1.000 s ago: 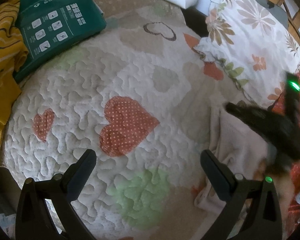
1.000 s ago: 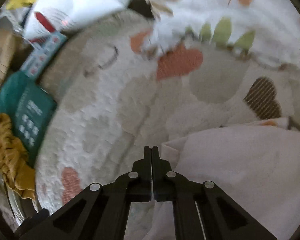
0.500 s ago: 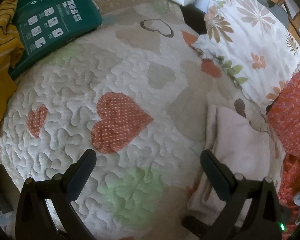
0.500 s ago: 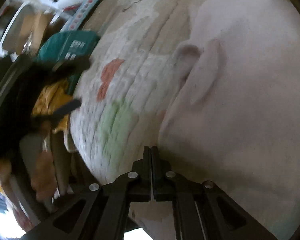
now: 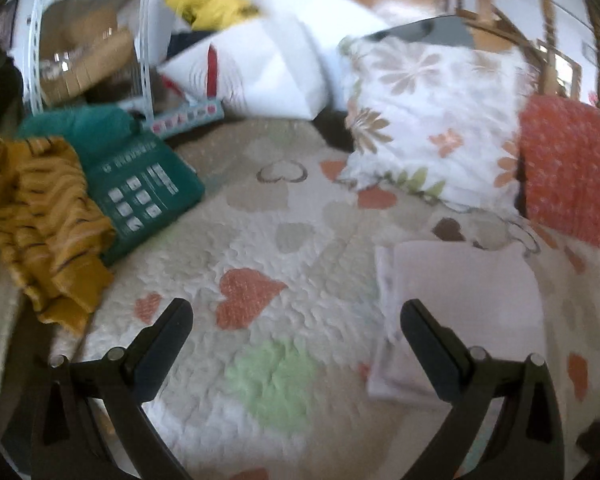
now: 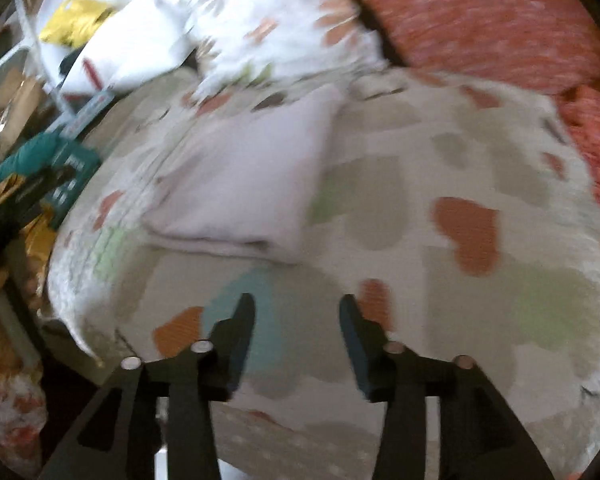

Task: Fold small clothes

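On heart-print quilt (image 5: 260, 240): pale pink garment (image 5: 464, 284), folded flat, near floral pillow (image 5: 432, 120). Soft, light, limp (pinch at folded edge). Left gripper (image 5: 296, 320) spread, empty; right gripper (image 6: 296, 312) opening, nothing between.

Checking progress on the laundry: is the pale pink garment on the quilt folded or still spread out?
Folded. The pale pink garment lies as a compact rectangle on the quilt, layered edges stacked along one side; neither gripper touches it.

Folded pale garment (image 6: 244, 184) on quilt (image 6: 440, 280)
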A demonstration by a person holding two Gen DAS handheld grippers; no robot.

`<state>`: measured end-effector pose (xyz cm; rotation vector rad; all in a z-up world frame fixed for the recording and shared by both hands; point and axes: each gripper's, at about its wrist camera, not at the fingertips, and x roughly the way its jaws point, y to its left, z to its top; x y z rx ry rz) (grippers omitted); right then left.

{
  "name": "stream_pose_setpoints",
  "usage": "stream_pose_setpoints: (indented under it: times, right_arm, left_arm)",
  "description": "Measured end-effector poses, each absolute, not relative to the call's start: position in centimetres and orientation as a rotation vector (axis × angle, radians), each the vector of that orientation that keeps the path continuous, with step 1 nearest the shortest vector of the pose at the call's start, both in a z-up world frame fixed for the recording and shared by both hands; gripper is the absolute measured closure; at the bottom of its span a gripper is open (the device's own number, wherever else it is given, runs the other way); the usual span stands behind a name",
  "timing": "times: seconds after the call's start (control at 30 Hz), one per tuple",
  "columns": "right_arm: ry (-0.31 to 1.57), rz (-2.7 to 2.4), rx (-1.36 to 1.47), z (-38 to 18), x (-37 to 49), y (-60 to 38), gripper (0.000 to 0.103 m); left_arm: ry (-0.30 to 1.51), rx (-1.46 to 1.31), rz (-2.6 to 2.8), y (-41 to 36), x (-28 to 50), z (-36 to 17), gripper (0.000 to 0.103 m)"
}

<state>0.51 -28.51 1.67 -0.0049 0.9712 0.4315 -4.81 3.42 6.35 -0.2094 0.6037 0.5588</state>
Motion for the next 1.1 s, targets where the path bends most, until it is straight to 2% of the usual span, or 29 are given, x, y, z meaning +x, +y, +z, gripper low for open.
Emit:
stream_pose_setpoints:
  times: [0.2, 0.37, 0.43, 0.53, 0.63, 0.73, 0.87, 1.1]
  right_arm:
    - [0.834, 0.406, 0.064, 2.6, 0.3, -32.7, 0.044]
    - [0.766, 0.414, 0.083, 3.1, -0.9, -33.0, 0.042]
    - [0.746, 0.453, 0.087, 3.6, -1.3, -33.1, 0.035]
    - [0.681, 0.462, 0.029, 3.3, -2.3, -33.0, 0.03]
    - [0.695, 0.432, -0.009, 2.2, -2.2, -33.3, 0.03]
    - [0.728, 0.456, 0.071, 1.8, -1.2, -34.6, 0.03]
    - [0.766, 0.426, 0.118, 0.8, -0.1, -35.4, 0.03]
    - [0.821, 0.367, 0.043, -1.4, 0.7, -33.4, 0.03]
  left_arm:
    - [0.491, -0.062, 0.503, -5.8, -9.7, 11.9, 0.0]
    - [0.471, -0.15, 0.39, -10.2, -11.2, 14.5, 0.0]
    - [0.493, -0.199, 0.378, -11.3, -11.3, 14.5, 0.0]
    - [0.51, -0.187, 0.417, -13.3, -11.3, 14.4, 0.0]
    - [0.539, -0.139, 0.466, -15.0, -10.9, 13.9, 0.0]
    - [0.593, -0.113, 0.491, -15.8, -10.1, 12.9, 0.0]
    - [0.657, -0.124, 0.489, -15.3, -9.5, 11.7, 0.0]
    - [0.74, -0.107, 0.453, -13.8, -8.8, 8.8, 0.0]
